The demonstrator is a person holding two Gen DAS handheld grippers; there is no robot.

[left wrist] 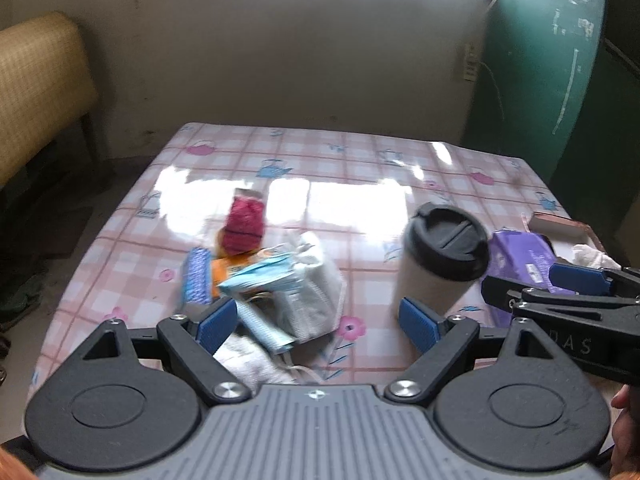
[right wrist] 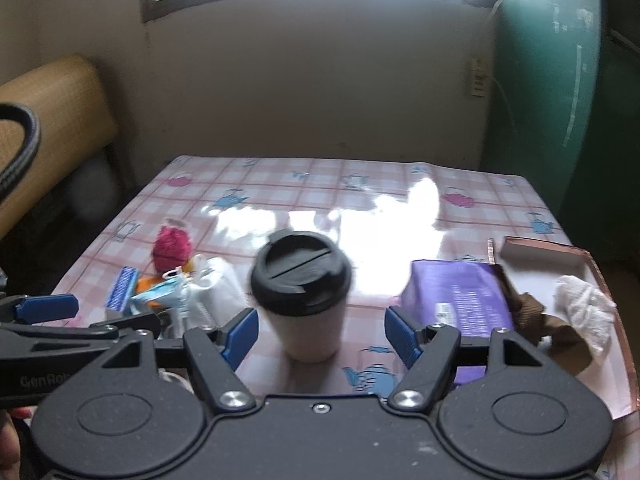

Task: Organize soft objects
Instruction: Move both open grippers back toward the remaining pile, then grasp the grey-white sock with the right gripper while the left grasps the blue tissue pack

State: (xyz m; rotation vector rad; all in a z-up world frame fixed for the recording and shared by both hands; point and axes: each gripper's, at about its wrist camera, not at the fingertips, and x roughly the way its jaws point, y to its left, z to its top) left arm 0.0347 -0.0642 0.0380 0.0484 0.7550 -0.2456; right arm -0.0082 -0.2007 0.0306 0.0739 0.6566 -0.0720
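1. Left wrist view: the left gripper (left wrist: 316, 322) hangs over the near edge of the table (left wrist: 360, 168) with its jaws spread wide and nothing between them. A heap of soft things lies straight ahead and slightly left of centre, just beyond the blue pads: a blue face mask (left wrist: 260, 276) across a white mask (left wrist: 316, 292), a red knitted piece (left wrist: 242, 226) behind them, and a white cloth (left wrist: 250, 360) nearest, low between the jaws. The blue mask's long axis runs slantwise, from far right to near left. A lidded cup (left wrist: 440, 264) stands upright by the right-hand pad, apart from the heap. This gripper is plainly the nearer one to the heap.

2. Right wrist view: the right gripper (right wrist: 320, 338) also has its jaws wide apart and empty, with the cup (right wrist: 304, 300) standing ahead between them, untouched. To the right, a tray (right wrist: 616, 304) holds a purple packet (right wrist: 456, 296), a brown ribbon (right wrist: 536, 316) and a crumpled white cloth (right wrist: 586, 308). The heap lies well to the left, so the next pick likely suits the left gripper, with the tray as the probable destination.
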